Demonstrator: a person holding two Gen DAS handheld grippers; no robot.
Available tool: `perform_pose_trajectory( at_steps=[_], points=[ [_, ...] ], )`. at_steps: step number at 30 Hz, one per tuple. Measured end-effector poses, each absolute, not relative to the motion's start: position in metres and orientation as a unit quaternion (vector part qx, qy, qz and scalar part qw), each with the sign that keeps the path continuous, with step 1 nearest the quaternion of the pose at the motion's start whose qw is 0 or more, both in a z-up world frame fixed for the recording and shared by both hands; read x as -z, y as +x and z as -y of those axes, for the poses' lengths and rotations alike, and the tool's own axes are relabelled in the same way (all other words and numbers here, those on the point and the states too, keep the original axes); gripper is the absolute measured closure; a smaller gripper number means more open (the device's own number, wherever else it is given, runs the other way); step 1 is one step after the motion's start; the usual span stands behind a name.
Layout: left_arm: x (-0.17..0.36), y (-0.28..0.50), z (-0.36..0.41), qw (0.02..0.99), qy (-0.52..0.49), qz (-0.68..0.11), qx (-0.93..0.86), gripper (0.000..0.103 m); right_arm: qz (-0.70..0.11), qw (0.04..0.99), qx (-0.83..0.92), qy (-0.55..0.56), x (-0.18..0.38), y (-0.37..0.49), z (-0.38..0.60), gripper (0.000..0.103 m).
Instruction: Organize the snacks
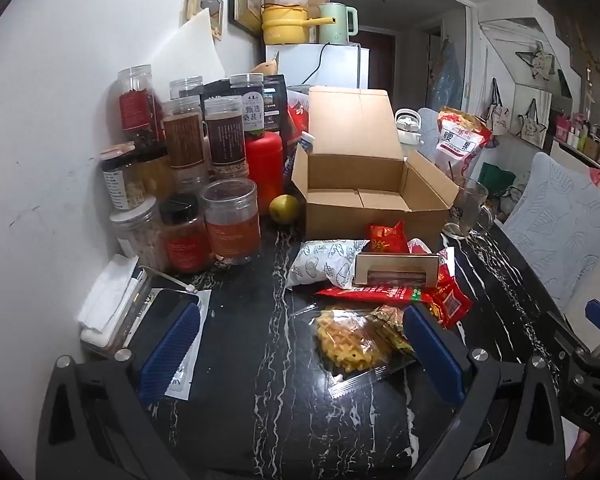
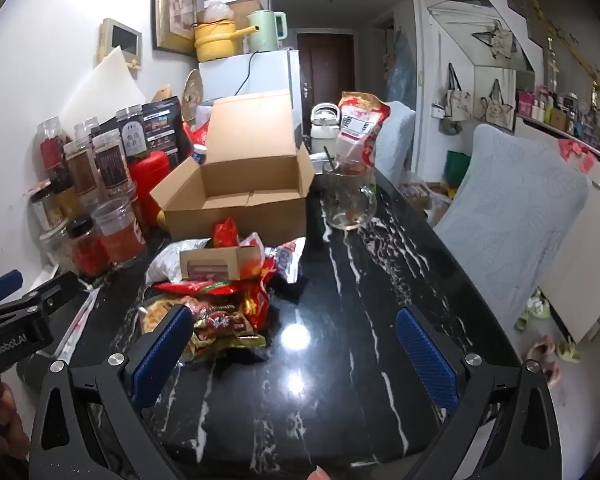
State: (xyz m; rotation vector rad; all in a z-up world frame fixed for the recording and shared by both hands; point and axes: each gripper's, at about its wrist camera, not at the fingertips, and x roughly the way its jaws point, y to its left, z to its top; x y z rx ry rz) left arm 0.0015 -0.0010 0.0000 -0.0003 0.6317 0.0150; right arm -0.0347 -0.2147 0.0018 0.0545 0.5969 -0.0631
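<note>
We hold the left gripper (image 1: 302, 350) and right gripper (image 2: 294, 354) spread wide, empty, over the table (image 2: 380, 300). The snack packets (image 1: 376, 292) lie mid-table, just before the empty cardboard box (image 1: 364, 188), ready for loading.

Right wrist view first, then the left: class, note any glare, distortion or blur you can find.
Right wrist view: two bright lamp reflections glare on the black marble table; the fisheye bends the walls and darkens the corners. Left wrist view: same curved edges, no strong glare, and the waffle snack packet shines faintly; the far shelves look soft.
</note>
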Motion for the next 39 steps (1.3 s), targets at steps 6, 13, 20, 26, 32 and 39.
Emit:
perform_pose_trajectory(
  at_steps=[6, 13, 20, 26, 32, 39],
  points=[
    [0.000, -0.004, -0.011, 0.955, -0.017, -0.297, 0.006, 0.000, -0.292, 0.956, 0.027, 0.028, -0.001, -0.036, 0.213, 0.000],
    [-0.001, -0.003, -0.003, 0.954, -0.006, -0.299, 0.002, 0.000, -0.292, 0.956, 0.023, 0.020, 0.001, -0.036, 0.210, 0.000],
    [0.001, -0.004, -0.004, 0.954, -0.005, -0.301, 0.003, 0.000, -0.291, 0.956, 0.023, 0.011, 0.001, -0.035, 0.208, 0.000],
    [0.001, -0.003, -0.001, 0.953, 0.001, -0.302, 0.004, 0.000, -0.295, 0.955, 0.027, 0.005, 0.003, -0.032, 0.206, 0.000],
    [0.002, -0.003, -0.001, 0.953, 0.002, -0.303, 0.003, 0.000, -0.296, 0.955, 0.025, 0.006, 0.004, -0.032, 0.207, 0.000],
    [0.003, -0.005, 0.001, 0.953, 0.009, -0.301, 0.004, 0.000, -0.296, 0.955, 0.026, 0.007, 0.004, -0.032, 0.207, 0.000]
  ],
)
